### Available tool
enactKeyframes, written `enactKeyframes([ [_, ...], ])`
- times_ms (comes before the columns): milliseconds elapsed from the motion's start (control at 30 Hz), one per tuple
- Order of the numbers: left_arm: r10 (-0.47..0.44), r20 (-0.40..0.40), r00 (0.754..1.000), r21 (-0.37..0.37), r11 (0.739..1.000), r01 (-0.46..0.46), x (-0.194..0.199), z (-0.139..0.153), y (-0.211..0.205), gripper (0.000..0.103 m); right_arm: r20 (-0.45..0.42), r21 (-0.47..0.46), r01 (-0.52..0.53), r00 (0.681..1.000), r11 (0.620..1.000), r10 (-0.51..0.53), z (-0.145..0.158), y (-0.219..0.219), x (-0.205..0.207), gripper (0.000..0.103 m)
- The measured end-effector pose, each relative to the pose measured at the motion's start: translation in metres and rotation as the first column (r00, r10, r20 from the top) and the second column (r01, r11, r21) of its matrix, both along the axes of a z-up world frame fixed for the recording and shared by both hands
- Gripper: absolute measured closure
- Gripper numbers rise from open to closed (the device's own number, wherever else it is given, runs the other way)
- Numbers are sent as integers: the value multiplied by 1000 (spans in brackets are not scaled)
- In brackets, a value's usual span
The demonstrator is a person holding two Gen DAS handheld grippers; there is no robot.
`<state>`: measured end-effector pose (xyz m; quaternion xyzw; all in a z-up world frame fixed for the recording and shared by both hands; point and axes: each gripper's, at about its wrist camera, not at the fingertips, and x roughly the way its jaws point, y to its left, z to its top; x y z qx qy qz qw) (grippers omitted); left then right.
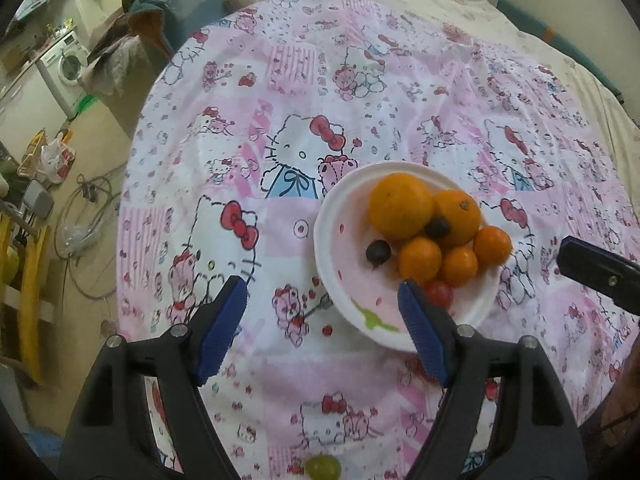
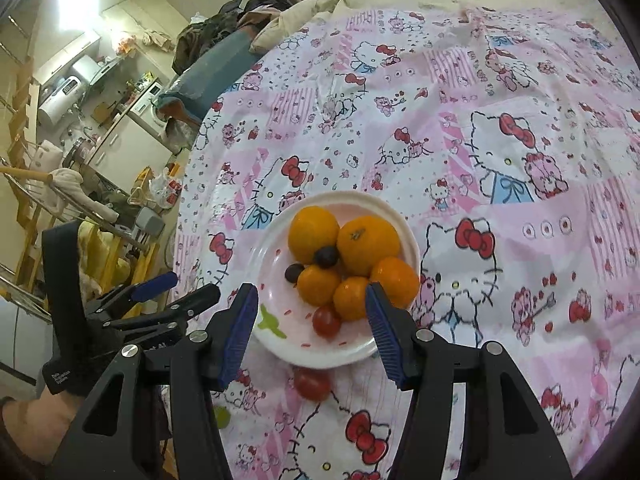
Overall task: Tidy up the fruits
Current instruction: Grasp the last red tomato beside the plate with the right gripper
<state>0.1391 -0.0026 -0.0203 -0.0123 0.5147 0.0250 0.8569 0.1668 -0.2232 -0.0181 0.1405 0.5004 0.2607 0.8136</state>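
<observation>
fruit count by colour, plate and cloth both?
Orange fruits, on the plate: 5
Dark grapes, on the plate: 2
Red tomatoes: 2, one on the plate, one on the cloth
Green grape, on the cloth: 1
Total: 10

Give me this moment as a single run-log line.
left gripper: open, empty | right gripper: open, empty | plate: oranges, grapes, tomato | off plate: cherry tomato, green grape
</observation>
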Motion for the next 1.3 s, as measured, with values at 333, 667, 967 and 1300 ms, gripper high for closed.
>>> enactKeyframes([
  [333,0,8,1000,2,1000,0,-46,7,4,28,-32,-9,22,999,1000,-22,-10,-4,-33,44],
  [667,31,-44,999,-25,999,-32,-70,-9,19,28,-88,-61,-1,996,998,-5,-34,9,-55,44],
  [967,45,-57,997,-35,998,-47,-77,-15,31,28,-172,-64,37,984,997,-48,-59,6,-50,41],
  [1300,90,-64,994,-75,993,-94,-77,-16,43,28,-223,-100,15,974,995,-37,-84,12,-44,38],
])
